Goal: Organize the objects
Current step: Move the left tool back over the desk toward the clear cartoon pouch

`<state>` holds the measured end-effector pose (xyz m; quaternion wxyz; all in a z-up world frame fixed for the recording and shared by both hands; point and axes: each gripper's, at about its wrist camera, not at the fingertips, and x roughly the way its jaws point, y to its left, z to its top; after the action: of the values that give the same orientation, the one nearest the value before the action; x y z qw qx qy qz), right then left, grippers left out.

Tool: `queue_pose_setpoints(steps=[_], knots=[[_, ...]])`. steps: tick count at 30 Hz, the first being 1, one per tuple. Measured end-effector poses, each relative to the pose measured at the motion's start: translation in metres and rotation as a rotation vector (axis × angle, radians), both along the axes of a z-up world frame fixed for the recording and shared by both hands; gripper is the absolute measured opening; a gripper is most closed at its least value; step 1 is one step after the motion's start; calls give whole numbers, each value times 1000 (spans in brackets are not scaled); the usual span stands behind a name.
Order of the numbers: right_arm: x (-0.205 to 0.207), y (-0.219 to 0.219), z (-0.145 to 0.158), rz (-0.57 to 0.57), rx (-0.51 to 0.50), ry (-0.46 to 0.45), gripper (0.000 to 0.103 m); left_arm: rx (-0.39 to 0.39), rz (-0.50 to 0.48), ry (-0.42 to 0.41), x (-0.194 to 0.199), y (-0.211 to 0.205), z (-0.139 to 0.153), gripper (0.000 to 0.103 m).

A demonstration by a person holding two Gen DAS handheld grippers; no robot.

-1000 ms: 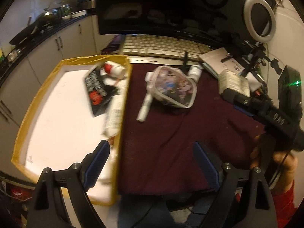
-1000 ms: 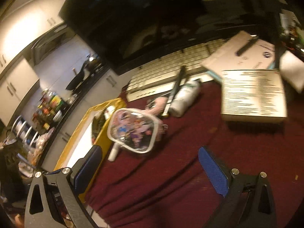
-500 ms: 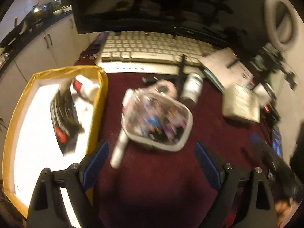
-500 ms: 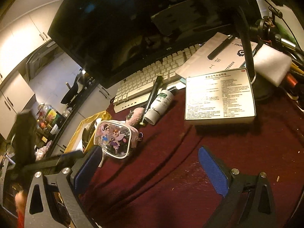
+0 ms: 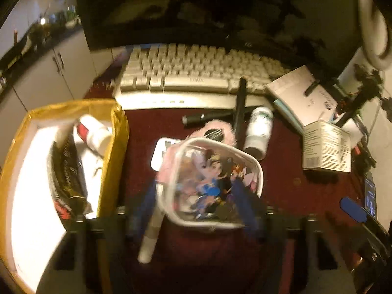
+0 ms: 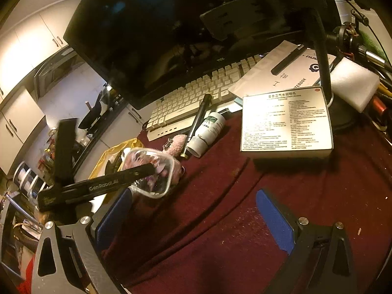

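Both blue fingers (image 5: 147,203) of the left gripper (image 5: 196,205) flank the clear pouch (image 5: 210,183), blurred, grip uncertain; the right gripper (image 6: 196,223) gapes right of the pouch.

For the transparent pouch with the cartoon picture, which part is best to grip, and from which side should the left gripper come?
Probably grip the clear pouch across its two long side walls near the white rim, coming from the near edge of the maroon cloth. It lies flat with its broad face up; the left gripper already straddles it there. The far side is crowded by a pink fluffy charm and black pen.
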<state>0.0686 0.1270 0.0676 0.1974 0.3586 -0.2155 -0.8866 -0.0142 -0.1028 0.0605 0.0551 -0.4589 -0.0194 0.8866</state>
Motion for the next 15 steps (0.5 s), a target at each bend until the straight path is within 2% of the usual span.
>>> queue_pose_setpoints(steps=[3, 6, 10, 13, 15], knots=[[-2, 5, -3, -27, 5, -17, 103, 34, -27, 14, 12, 2, 9, 39], [-4, 12, -2, -73, 22, -22, 103, 77, -58, 15, 25, 4, 14, 34], [-10, 21, 5, -166, 116, -10, 103, 108, -86, -3, 41, 4, 10, 33], [-16, 29, 7, -220, 184, -18, 103, 150, -108, -51, 55, 4, -1, 33], [-19, 35, 6, -235, 179, -32, 103, 151, -116, -59, 63, 2, -7, 33]])
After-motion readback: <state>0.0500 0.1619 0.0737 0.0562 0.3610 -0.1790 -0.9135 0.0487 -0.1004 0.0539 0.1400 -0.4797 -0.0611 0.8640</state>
